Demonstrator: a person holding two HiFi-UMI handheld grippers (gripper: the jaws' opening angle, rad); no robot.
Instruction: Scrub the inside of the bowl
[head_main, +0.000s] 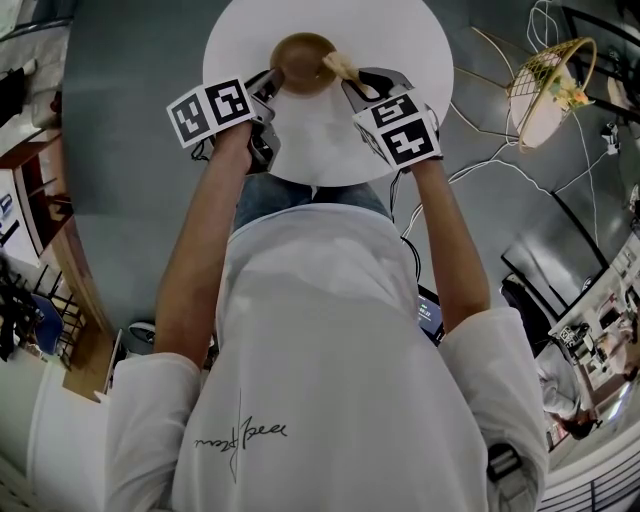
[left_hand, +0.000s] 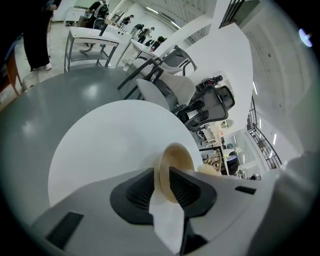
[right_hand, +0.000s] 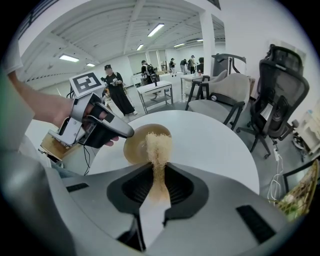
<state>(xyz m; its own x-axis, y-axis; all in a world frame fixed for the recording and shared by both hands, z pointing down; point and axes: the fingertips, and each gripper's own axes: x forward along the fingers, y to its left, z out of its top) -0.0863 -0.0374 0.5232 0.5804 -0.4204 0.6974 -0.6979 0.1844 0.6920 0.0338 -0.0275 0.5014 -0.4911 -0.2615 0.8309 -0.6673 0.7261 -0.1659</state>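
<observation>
Wooden bowl (head_main: 303, 62) on the white round desk (head_main: 410, 50) has its rim between your left tongs (left_hand: 161, 182), slightly parted and not pinching it, while your right tongs (right_hand: 159, 176) clamp a pale fibrous scrubber (right_hand: 157, 145) whose tip reaches inside the bowl.

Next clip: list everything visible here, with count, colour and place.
wooden bowl: one, brown, over the table, its rim between the left tongs' jaws
fibre scrubber: one, tan, in the right tongs, its tip at the bowl
round table: one, white, under the bowl
wicker basket: one, pale, on the floor to the right
office chair: one, black, beyond the table
T-shirt: one, white, on the person
left tongs: one, grey, open around the bowl's rim
right tongs: one, grey, shut on the scrubber
</observation>
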